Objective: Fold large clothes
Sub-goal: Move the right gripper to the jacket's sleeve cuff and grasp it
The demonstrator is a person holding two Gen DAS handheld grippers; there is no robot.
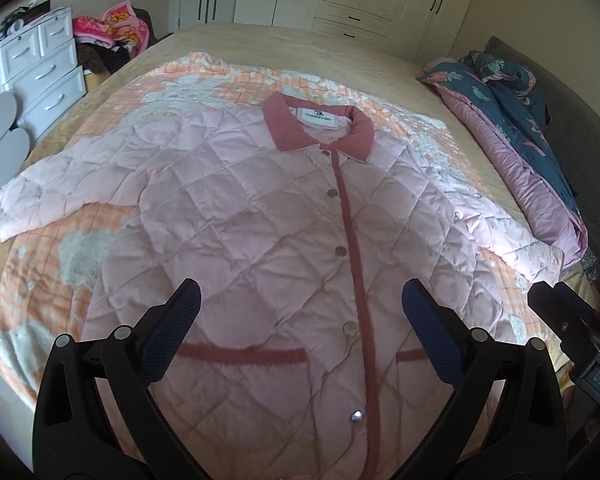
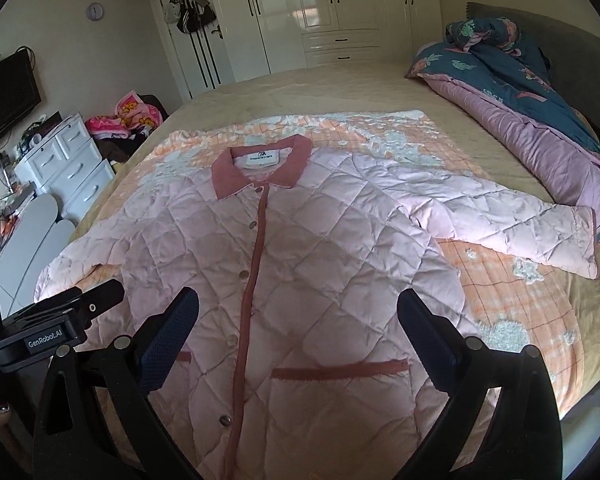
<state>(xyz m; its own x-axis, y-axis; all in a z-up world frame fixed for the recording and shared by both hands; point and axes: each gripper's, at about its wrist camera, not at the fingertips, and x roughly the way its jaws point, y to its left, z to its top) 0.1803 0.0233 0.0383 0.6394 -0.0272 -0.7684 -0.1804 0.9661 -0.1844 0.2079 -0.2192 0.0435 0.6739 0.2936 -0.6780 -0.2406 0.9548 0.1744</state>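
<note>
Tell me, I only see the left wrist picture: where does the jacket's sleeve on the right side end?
Observer: In the right wrist view the right sleeve lies flat, its cuff reaching toward the rolled quilt.
Operator: Is the right gripper holding anything?
Observer: No. The right gripper is open above the pink jacket, nothing between its fingers.
Operator: Is there anything on the wall?
Observer: Yes, a small round clock, left of the door with bags hanging on it.
</note>
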